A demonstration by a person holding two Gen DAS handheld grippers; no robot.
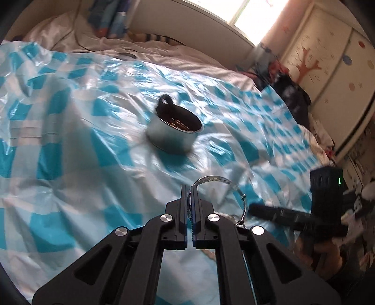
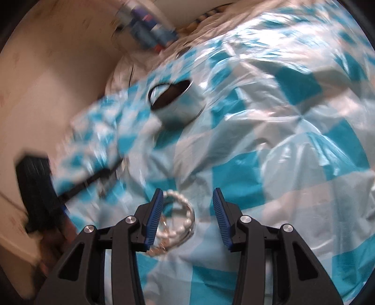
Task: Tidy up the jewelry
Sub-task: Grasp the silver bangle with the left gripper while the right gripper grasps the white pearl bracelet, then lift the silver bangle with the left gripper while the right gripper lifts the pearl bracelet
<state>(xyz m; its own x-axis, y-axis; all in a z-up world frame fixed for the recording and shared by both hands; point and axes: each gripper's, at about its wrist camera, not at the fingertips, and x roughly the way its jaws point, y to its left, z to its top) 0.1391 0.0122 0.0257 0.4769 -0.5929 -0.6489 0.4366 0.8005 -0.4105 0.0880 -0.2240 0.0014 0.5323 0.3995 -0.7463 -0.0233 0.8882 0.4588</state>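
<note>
My left gripper [image 1: 189,187] is shut on a thin silver bangle [image 1: 234,187], which arcs out to the right of its fingers above the blue-and-white checked sheet [image 1: 93,145]. A round metal tin [image 1: 174,132] with a dark inside sits ahead of it on the sheet; it also shows in the right wrist view [image 2: 178,103]. My right gripper [image 2: 187,194] is open, low over the sheet. A pearl bracelet [image 2: 180,218] with a thin chain lies between its fingers, closer to the left finger. The right gripper also shows in the left wrist view [image 1: 293,213].
The sheet covers a bed with white bedding [image 1: 164,51]. A wardrobe with tree decals [image 1: 328,65] stands at the right, with dark clothing [image 1: 293,93] beside the bed. The headboard and folded clothes [image 1: 110,16] are at the back.
</note>
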